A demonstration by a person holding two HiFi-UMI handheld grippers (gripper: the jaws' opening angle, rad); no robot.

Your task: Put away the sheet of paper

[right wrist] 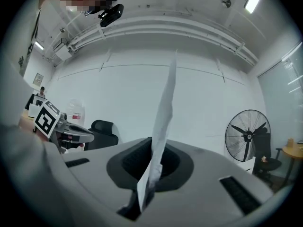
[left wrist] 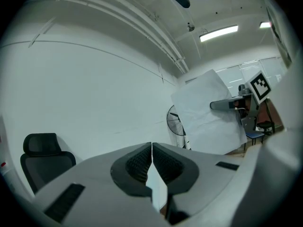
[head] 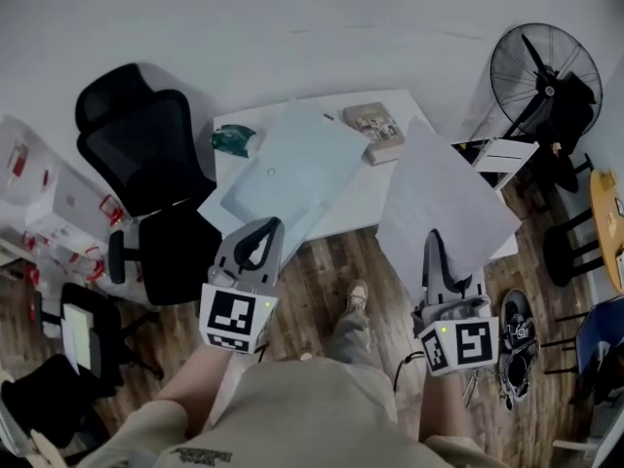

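A white sheet of paper [head: 444, 203] hangs in the air over the right end of the white table [head: 363, 191], its lower edge pinched in my shut right gripper [head: 432, 244]. In the right gripper view the paper [right wrist: 163, 122] stands edge-on, rising from between the jaws of that gripper [right wrist: 152, 148]. My left gripper [head: 265, 230] is shut on the near corner of a pale blue clear folder [head: 292, 169] that reaches out over the table. The left gripper view shows the left gripper [left wrist: 152, 148] with a thin pale edge of the folder [left wrist: 158, 188] between its closed jaws, and the paper [left wrist: 203, 122] off to the right.
On the table's far side lie a book [head: 373, 125] and a green object [head: 232, 140]. A black office chair [head: 146, 164] stands left of the table and a floor fan [head: 541, 66] at the right. My shoe [head: 357, 295] is on the wood floor below; loose shoes [head: 515, 339] lie at right.
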